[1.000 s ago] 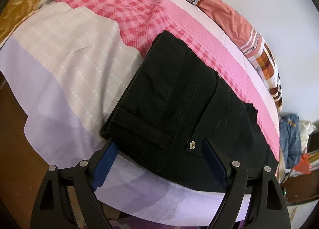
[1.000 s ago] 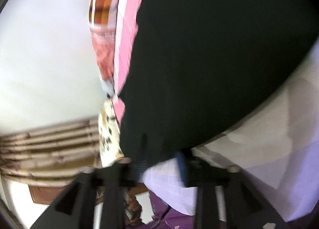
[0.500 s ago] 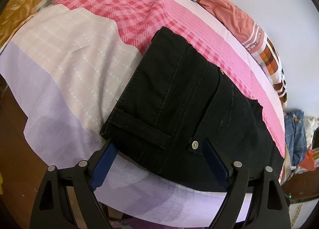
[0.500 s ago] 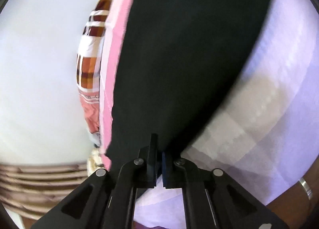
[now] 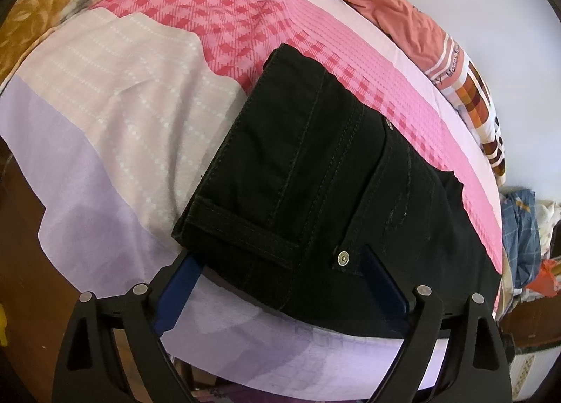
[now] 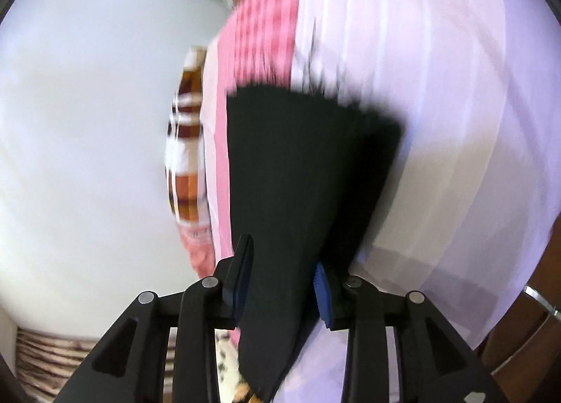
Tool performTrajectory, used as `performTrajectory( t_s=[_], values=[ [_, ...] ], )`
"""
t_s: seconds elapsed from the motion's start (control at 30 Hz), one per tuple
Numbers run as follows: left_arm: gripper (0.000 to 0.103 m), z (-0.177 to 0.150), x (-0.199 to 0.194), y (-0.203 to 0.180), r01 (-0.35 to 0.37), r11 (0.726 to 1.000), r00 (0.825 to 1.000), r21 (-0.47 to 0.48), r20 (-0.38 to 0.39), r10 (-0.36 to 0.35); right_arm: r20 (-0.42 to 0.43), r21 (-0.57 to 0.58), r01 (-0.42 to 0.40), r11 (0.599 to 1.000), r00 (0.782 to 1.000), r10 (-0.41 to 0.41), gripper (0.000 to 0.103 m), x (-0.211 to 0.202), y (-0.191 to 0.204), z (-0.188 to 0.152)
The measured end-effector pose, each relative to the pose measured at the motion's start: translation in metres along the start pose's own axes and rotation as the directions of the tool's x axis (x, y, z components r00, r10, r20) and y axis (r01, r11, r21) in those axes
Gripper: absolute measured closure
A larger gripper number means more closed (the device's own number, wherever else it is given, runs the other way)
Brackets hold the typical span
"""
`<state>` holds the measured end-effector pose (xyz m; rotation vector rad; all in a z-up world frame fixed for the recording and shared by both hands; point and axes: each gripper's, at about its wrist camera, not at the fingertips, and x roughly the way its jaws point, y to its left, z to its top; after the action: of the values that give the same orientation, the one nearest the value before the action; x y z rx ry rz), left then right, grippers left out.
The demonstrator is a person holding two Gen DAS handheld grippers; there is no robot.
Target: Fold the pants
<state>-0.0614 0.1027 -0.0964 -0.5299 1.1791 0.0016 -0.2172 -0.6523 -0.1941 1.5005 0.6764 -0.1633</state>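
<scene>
Pants (image 5: 326,185): black, heavy denim-like cloth, lying folded on the bed (image 5: 115,129); waistband end with its metal button (image 5: 342,258) nearest the left view, the far end reaching toward the pink checked band of the sheet.
Left tool (image 5: 280,284): jaws wide apart and opening; the blue pads straddle the waistband edge without pressing on it, so nothing is held.
Right tool (image 6: 282,284): a fold of the black cloth sits between the blue pads; the jaws are opening, but the pads still appear to touch the cloth on both sides. The view is motion-blurred, so the exact contact is hard to confirm.
Step in hand: judged as the end of a fold-over; the right tool carries one end of the pants across toward the stacked part.
Progress: pants look compact, with several layers visible at the waistband side; probably late in the task.
Next move calls for: lay the carried edge flush on the stack, free the cloth cleanly, then withdraw without dragging the top layer.
Risk: thick layers may spring open or slide off square.
</scene>
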Motion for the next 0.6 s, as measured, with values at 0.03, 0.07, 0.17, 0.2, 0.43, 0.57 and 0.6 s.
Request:
performTrajectory(
  t_s=[0.03,0.07,0.17,0.2,0.43,0.57,0.6],
  values=[
    [0.011,0.000,0.000,0.000,-0.002,1.000,1.000,0.003,-0.001,0.002,0.010,-0.030,0.041,0.999,0.999,-0.041,0.097,-0.001,0.003,0.005],
    [0.011,0.000,0.000,-0.001,-0.005,1.000,1.000,0.006,-0.001,0.005,0.018,-0.058,0.087,0.995,0.996,-0.086,0.097,-0.002,0.006,0.007],
    [0.010,0.000,0.002,-0.003,-0.015,1.000,1.000,0.018,-0.003,0.015,0.073,-0.108,0.141,0.984,0.988,-0.133,0.098,-0.013,0.010,0.015],
    [0.010,-0.001,0.002,-0.003,-0.017,1.000,1.000,0.018,-0.002,0.017,0.098,-0.108,0.147,0.983,0.986,-0.136,0.098,-0.021,0.007,0.018],
    [0.009,-0.002,0.006,-0.009,-0.044,0.998,0.999,0.044,-0.004,0.044,0.191,-0.123,0.224,0.967,0.961,-0.199,0.097,-0.037,0.005,0.037],
    [0.009,-0.001,0.002,-0.006,-0.033,0.999,0.999,0.034,0.002,0.032,0.341,-0.104,0.281,0.954,0.911,-0.232,0.090,-0.071,0.030,0.044],
    [0.009,-0.001,0.000,-0.004,-0.021,1.000,1.000,0.017,0.010,0.021,0.321,-0.213,0.273,0.938,0.926,-0.197,0.090,-0.063,0.057,0.036]
  ],
)
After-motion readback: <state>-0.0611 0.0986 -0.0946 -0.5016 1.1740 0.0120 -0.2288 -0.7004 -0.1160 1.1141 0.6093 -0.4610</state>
